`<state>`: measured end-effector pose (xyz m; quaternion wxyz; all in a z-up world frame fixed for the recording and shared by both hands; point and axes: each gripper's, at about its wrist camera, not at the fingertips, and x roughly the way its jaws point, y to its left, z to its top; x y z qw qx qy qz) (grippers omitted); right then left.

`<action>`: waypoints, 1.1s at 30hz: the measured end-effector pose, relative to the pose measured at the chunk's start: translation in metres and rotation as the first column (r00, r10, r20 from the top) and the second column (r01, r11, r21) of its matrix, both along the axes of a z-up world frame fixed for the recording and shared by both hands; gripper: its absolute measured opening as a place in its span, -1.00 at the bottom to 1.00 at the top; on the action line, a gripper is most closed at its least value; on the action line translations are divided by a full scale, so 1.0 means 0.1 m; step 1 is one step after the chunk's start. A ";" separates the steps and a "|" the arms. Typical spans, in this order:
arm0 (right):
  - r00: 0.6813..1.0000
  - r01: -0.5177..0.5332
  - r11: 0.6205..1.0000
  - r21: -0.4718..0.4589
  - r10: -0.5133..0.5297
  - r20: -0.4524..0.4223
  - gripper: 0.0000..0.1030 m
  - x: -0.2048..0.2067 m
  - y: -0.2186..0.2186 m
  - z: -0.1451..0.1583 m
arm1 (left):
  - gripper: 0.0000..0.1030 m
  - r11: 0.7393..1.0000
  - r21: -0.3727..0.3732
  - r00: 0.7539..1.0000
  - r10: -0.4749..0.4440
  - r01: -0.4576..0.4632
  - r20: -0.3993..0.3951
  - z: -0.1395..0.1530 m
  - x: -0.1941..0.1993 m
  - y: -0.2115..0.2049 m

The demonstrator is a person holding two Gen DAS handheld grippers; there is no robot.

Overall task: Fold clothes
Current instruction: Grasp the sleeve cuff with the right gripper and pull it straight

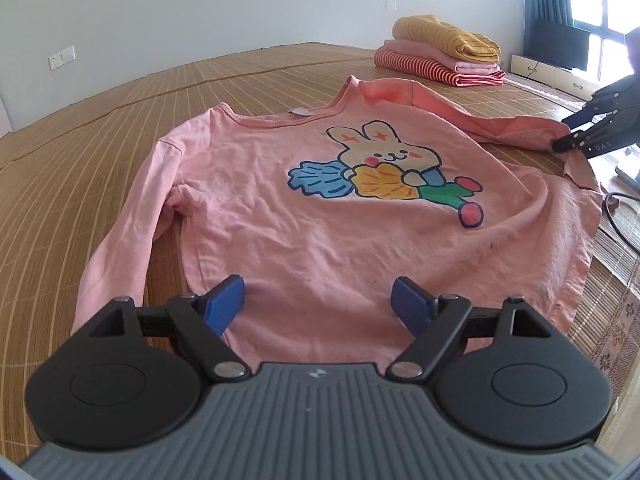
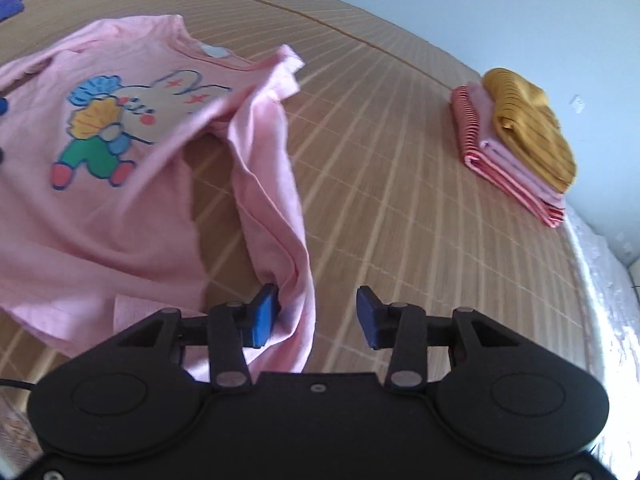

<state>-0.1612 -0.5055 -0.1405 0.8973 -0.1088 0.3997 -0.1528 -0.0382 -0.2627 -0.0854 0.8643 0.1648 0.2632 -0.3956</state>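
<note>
Claw status first: my left claw [image 1: 318, 306] stands wide open over the hem of the pink bunny-print shirt [image 1: 320, 216], holding nothing. My right claw [image 2: 316, 316] is part open; the right sleeve [image 2: 276, 208] lies against its left pad only, and I judge this as no grip.

Progress: the shirt lies face up, mostly spread on the bamboo mat [image 1: 100, 128]. No fold is made in it yet. Its left sleeve [image 1: 120, 232] runs straight along the body; the right sleeve is bunched and twisted and needs laying flat first. Both sleeves and the body remain to be folded.

Surroundings: a stack of folded clothes [image 1: 440, 54] sits well apart near the wall, indicating earlier garments complete. A black cable [image 1: 616, 216] lies near the mat edge, clear of the shirt. Nothing obstructs the fold.
</note>
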 end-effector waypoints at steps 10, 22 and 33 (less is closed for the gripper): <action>0.943 0.298 0.952 -0.076 -0.280 0.182 0.11 -0.32 -0.63 0.29 | 0.73 1.000 0.002 1.000 0.006 -0.006 0.009 -0.02 0.01 0.15; 0.840 0.487 0.867 0.103 -0.498 0.216 0.11 -0.54 -1.38 0.29 | 0.75 1.000 0.001 1.000 0.008 -0.008 0.013 -0.02 0.02 0.14; 0.994 0.112 0.988 0.107 -0.110 -0.025 -0.05 -0.40 -0.79 0.02 | 0.79 1.000 -0.004 1.000 0.008 -0.008 0.009 -0.04 0.04 0.12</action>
